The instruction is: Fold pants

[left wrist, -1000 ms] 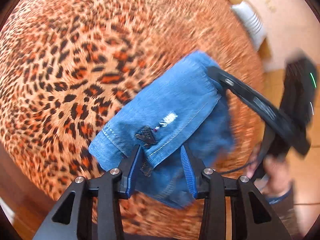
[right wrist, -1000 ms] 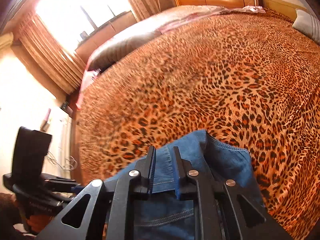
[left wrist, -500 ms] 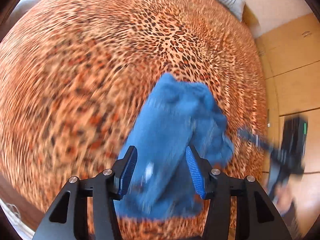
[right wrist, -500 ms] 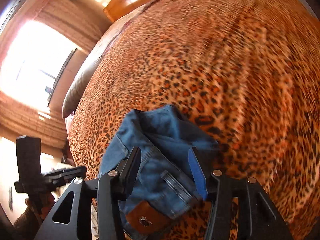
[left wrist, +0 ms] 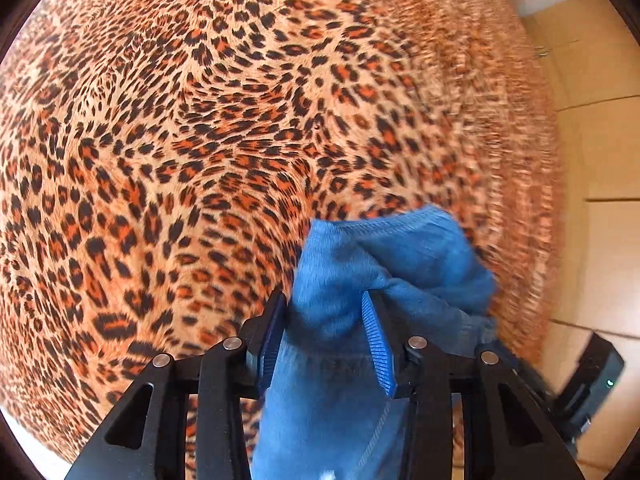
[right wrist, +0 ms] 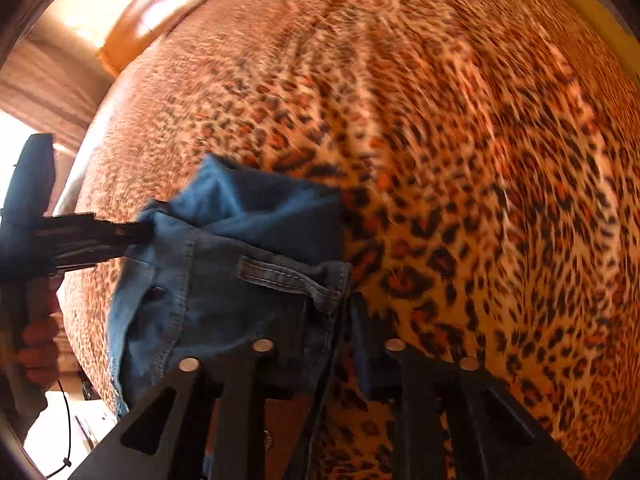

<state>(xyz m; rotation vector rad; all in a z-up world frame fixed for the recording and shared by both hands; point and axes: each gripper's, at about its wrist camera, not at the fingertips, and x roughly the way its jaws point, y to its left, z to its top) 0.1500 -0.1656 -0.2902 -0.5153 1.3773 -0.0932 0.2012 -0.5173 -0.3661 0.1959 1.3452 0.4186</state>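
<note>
Blue denim pants (left wrist: pixel 384 264) lie bunched near the edge of a bed with a leopard-print cover (left wrist: pixel 200 120). My left gripper (left wrist: pixel 326 312) stands open with denim between its blue pads; the cloth runs down under the fingers. In the right wrist view the pants (right wrist: pixel 240 240) show a waistband and belt loop. My right gripper (right wrist: pixel 332 320) has the waistband edge hanging between its fingers; the left finger is hidden under denim. The left gripper's body (right wrist: pixel 80 236) reaches the pants from the left.
The bed cover (right wrist: pixel 480 160) fills both views. A wooden headboard (right wrist: pixel 160 12) stands far back. Wooden floor (left wrist: pixel 600 160) lies to the right of the bed, where part of the right gripper's body (left wrist: pixel 592 380) shows.
Both grippers have swung and moved closer to the pants. The left jaws have narrowed around the denim. The denim has shifted to cover the right gripper's left finger. The pants are more bunched.
</note>
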